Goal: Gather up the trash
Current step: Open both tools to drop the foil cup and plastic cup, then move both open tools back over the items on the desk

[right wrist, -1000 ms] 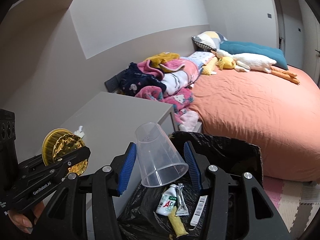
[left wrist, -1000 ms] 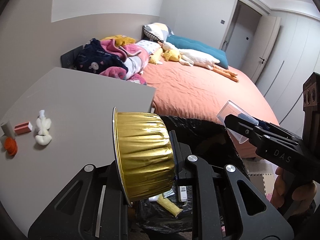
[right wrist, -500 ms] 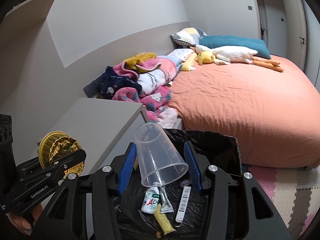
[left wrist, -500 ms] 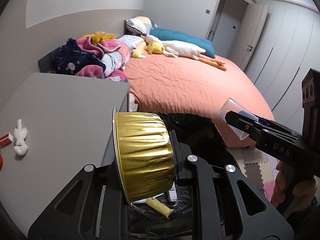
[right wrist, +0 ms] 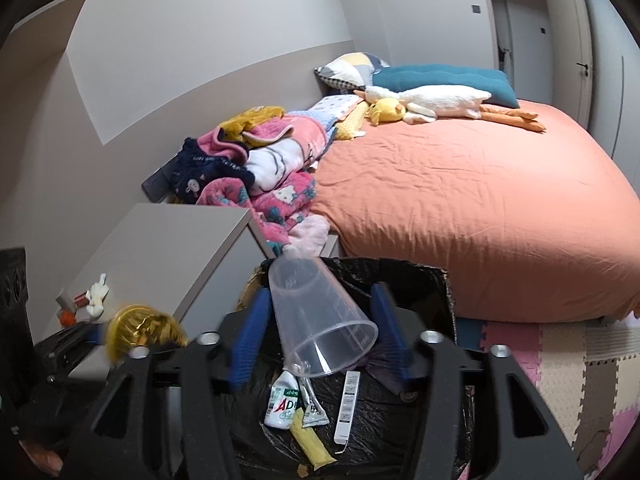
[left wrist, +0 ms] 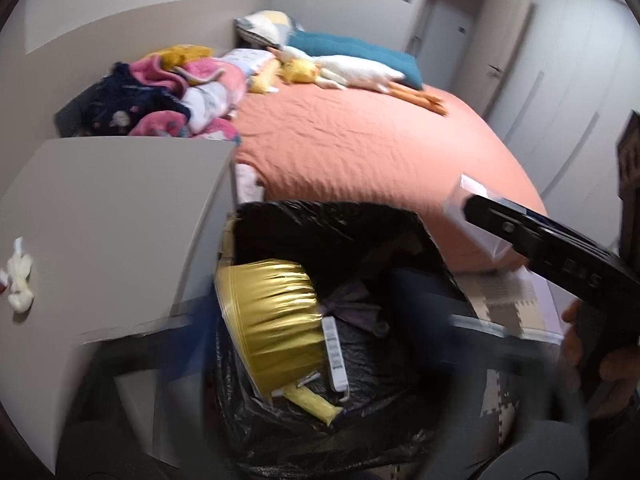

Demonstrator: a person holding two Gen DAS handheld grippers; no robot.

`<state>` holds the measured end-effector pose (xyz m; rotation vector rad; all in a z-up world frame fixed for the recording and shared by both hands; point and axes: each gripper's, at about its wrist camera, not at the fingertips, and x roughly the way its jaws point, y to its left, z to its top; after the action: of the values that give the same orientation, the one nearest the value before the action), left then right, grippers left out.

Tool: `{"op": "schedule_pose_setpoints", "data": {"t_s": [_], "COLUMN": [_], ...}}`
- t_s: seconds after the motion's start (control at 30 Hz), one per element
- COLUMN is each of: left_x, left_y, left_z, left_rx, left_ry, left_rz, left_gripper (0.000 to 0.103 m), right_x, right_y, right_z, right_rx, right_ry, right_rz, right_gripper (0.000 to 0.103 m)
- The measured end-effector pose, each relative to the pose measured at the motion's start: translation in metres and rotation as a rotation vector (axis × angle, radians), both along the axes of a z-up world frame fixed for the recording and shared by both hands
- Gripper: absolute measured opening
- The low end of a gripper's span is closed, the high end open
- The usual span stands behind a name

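Trash: gold foil cup (left wrist: 276, 320) lower centre of left wrist view, over the black-lined bin (left wrist: 400, 224), free of the left tool (left wrist: 280, 364), jaws opening wide and blurred, nothing pressing on it. Clear plastic cup (right wrist: 320, 320) centre of right wrist view, mouth down, between blue pads (right wrist: 248, 336) of the right tool (right wrist: 316, 332); jaws opening, pads look clear of the cup wall, so likely dropping. Risks: foil cup sits close to the bin's left rim, could clip it and tip out toward the grey surface (left wrist: 120, 208); plastic cup light and tilted, could catch on a pad or bounce off contents. Bin contents: small white bottle (right wrist: 282, 400), yellow sachet (right wrist: 312, 444), white strip (right wrist: 348, 408), silver sachet. More trash at left of surface: white crumpled wad (left wrist: 18, 280), orange and red bits (right wrist: 74, 308), not yet collected.
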<state>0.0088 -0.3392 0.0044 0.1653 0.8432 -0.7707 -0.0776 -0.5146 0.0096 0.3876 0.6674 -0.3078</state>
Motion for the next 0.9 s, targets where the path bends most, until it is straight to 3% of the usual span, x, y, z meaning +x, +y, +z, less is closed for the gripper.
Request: {"op": "schedule_pose_setpoints", "data": {"t_s": [0.07, 0.17, 0.53, 0.9], "left_x": [0.0, 0.003, 0.005, 0.017], "left_y": [0.001, 0.005, 0.022, 0.064], "left_z": [0.001, 0.002, 0.005, 0.009], "left_rx": [-0.006, -0.004, 0.002, 0.003], "left_ry": [-0.001, 0.002, -0.02, -0.031], "left_rz": [-0.003, 0.008, 0.034, 0.118], "left_gripper": [0.097, 0.097, 0.097, 0.097], "right_x": [-0.003, -0.003, 0.007, 0.031], "right_y": [-0.001, -0.003, 0.011, 0.045], "right_z": [0.002, 0.004, 0.002, 0.004], "right_rx": [-0.013, -0.009, -0.003, -0.004], "right_ry": [-0.016, -0.017, -0.014, -0.018], "right_rz": [-0.033, -0.044, -0.013, 0.064], "right_gripper": [0.081, 0.083, 0.083, 0.083]}}
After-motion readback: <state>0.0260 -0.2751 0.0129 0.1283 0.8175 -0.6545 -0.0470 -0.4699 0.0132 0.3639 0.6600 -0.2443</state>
